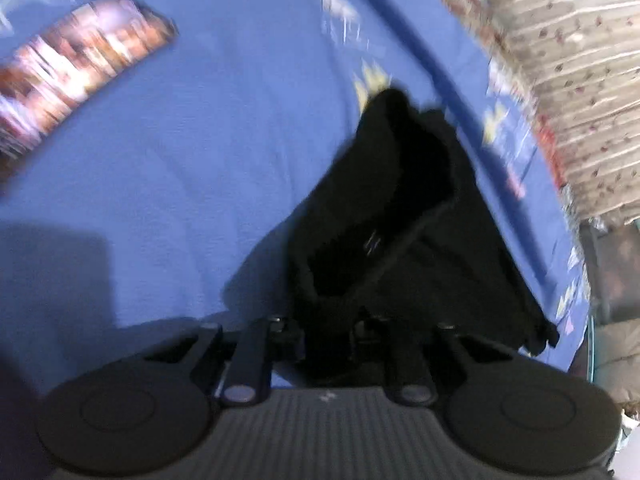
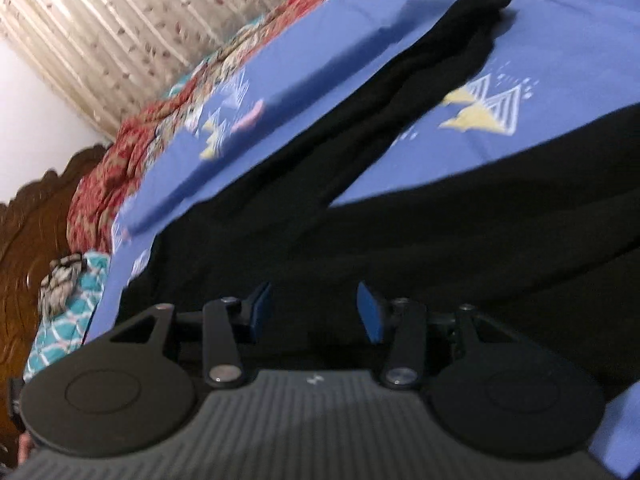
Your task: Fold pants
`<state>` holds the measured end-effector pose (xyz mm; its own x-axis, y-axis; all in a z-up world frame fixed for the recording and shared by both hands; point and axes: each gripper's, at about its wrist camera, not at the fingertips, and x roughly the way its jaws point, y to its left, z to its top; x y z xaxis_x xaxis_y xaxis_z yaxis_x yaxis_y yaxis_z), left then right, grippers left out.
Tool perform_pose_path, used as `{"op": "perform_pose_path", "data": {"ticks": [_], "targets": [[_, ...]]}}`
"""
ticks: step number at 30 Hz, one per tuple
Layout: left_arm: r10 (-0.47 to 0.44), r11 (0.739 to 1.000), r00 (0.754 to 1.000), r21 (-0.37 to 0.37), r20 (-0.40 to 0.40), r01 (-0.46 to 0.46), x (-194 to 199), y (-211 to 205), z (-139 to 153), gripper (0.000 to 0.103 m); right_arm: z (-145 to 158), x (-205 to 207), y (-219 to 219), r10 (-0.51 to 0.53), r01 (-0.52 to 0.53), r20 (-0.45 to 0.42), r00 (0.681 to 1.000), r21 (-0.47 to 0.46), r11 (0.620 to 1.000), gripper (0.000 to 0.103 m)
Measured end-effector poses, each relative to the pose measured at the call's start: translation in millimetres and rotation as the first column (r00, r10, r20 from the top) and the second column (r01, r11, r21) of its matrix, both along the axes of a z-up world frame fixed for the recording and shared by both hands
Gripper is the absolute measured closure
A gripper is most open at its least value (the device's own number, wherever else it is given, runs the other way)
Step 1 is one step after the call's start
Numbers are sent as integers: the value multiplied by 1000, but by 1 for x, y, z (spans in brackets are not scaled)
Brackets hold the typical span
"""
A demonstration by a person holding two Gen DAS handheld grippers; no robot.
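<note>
Left gripper [image 1: 328, 320] jaws apparently clenched on black pants [image 1: 384, 216]; right gripper [image 2: 314, 308] jaws released above fabric. Risk: one-sided pull skews the fold on the bed [image 1: 200, 140].

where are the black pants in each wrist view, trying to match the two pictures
Left wrist view: the black fabric pants fill the lower centre right, bunched, running up from the left claw, whose tips are hidden in the cloth.
Right wrist view: the pants spread across the middle and right, one leg stretching to the upper right, above the open right claw.
Shared landmark: the blue bedsheet with yellow and white triangle prints.
</note>
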<state>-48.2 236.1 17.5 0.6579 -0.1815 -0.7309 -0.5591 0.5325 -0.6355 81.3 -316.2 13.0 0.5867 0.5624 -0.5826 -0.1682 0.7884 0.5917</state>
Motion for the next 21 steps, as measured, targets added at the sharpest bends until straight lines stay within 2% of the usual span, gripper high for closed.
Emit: {"op": "perform_pose_path", "data": {"ticks": [4,5,6,7,9,11,13,16,19,21], "targets": [[32,999,999,28,21,-33,-46,8,20,87,6,-9,11,59,-59,25,998,10,998,53],[29,999,1000,36,11,-29,-53,7,17,85,6,-10,12,66,-66,31,997,5,998,53],[29,999,999,45,-14,-28,-57,6,11,77,4,-9,12,70,-70,31,997,6,998,53],[42,998,998,52,-49,-40,-59,4,6,73,0,-6,12,71,-71,23,997,12,997,53],[69,997,994,53,-83,-64,-63,4,3,73,-4,0,9,55,-55,-4,998,12,998,53],[84,994,996,68,-31,-82,-68,7,18,73,0,4,-3,28,-28,8,1000,15,1000,53],[103,983,994,151,32,-106,-69,11,41,71,11,9,-22,-13,12,55,998,24,1000,53],[63,951,993,295,99,-90,-47,10,74,61,29,27,-63,-127,125,105,986,27,992,53],[-36,894,994,447,106,-15,6,1,95,42,45,52,-102,-246,244,124,961,37,969,53],[-113,826,989,562,98,39,46,-7,102,8,53,73,-120,-310,308,132,941,38,951,53]]}}
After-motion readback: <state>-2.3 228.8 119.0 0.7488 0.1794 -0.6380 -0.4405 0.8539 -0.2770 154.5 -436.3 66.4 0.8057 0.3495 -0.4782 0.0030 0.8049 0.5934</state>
